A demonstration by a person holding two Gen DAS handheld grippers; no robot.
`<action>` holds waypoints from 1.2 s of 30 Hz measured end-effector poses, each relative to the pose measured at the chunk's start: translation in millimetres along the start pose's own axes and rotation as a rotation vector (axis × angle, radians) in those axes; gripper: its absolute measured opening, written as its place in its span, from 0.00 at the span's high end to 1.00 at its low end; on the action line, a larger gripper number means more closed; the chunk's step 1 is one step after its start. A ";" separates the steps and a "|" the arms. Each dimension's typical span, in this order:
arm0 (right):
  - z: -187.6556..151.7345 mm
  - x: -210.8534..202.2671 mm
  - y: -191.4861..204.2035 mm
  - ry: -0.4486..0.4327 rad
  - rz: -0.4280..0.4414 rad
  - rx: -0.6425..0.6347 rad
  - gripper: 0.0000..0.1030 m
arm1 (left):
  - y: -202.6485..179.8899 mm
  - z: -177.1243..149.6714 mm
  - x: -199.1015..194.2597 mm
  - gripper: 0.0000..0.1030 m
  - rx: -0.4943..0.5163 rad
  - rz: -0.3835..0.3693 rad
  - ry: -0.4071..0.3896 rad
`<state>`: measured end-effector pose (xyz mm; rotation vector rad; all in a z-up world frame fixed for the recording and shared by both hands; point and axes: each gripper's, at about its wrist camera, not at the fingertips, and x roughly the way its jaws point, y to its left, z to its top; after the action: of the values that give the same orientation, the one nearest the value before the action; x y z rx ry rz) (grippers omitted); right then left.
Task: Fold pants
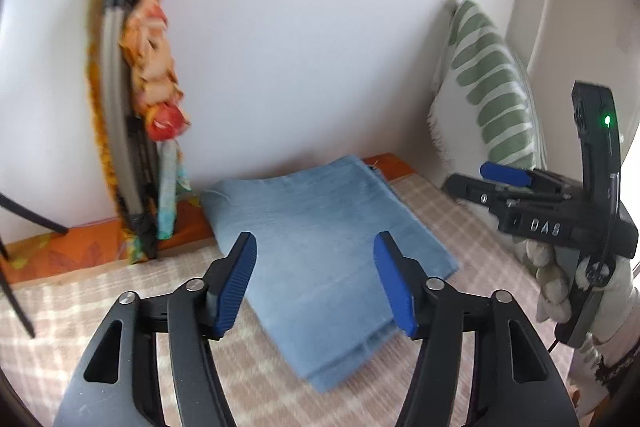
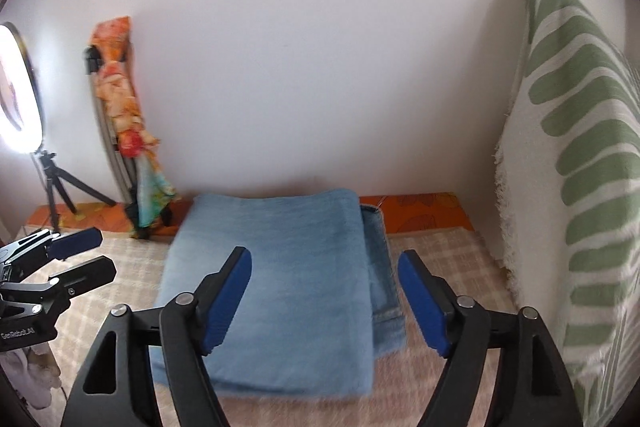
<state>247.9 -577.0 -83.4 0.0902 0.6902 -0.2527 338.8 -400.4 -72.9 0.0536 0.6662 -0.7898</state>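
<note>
Light blue denim pants lie folded into a compact rectangle on a beige checked blanket; in the right wrist view the pants show a lower layer sticking out at the right edge. My left gripper is open and empty, hovering above the near part of the pants. My right gripper is open and empty above the pants; it also shows in the left wrist view off to the right. The left gripper shows at the left of the right wrist view.
A green-striped white pillow leans against the wall on the right. A folded frame draped in orange floral cloth leans on the wall at left. A ring light on a small tripod stands far left. An orange sheet edge runs along the wall.
</note>
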 end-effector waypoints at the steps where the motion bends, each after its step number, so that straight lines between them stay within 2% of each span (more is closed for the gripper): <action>1: -2.9 -8.3 4.8 -0.007 0.000 -0.004 0.21 | -2.9 -1.0 -10.9 0.39 0.004 -0.002 -0.011; 6: -21.1 -49.6 28.1 -0.038 -0.013 -0.013 0.19 | -12.8 -10.1 -59.7 0.36 0.027 -0.004 -0.051; 9: -35.2 -73.0 39.6 -0.053 -0.017 -0.001 0.15 | -14.8 -20.4 -86.7 0.30 0.039 -0.007 -0.071; 13: -58.0 -102.9 57.5 -0.082 -0.053 -0.004 0.05 | -19.8 -42.7 -120.5 0.22 0.062 0.004 -0.098; 16: -81.2 -123.0 67.3 -0.111 -0.070 0.018 0.00 | -18.4 -60.7 -138.4 0.21 0.066 0.014 -0.099; 25: -124.6 -148.7 83.9 -0.109 -0.113 0.058 0.00 | -18.9 -103.0 -161.6 0.20 0.108 0.068 -0.052; 29: -133.0 -155.4 91.8 -0.116 -0.145 0.040 0.00 | -21.1 -110.4 -167.5 0.19 0.127 0.092 -0.055; 33: -136.3 -156.6 97.5 -0.120 -0.145 0.019 0.00 | -19.4 -113.7 -175.8 0.11 0.121 0.095 -0.086; 36: -138.7 -156.0 101.6 -0.132 -0.159 0.010 0.00 | -17.6 -113.2 -177.5 0.11 0.120 0.095 -0.091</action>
<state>72.9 -424.7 -90.4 0.0282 0.5657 -0.4111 175.6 -267.1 -57.9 0.1566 0.5256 -0.7352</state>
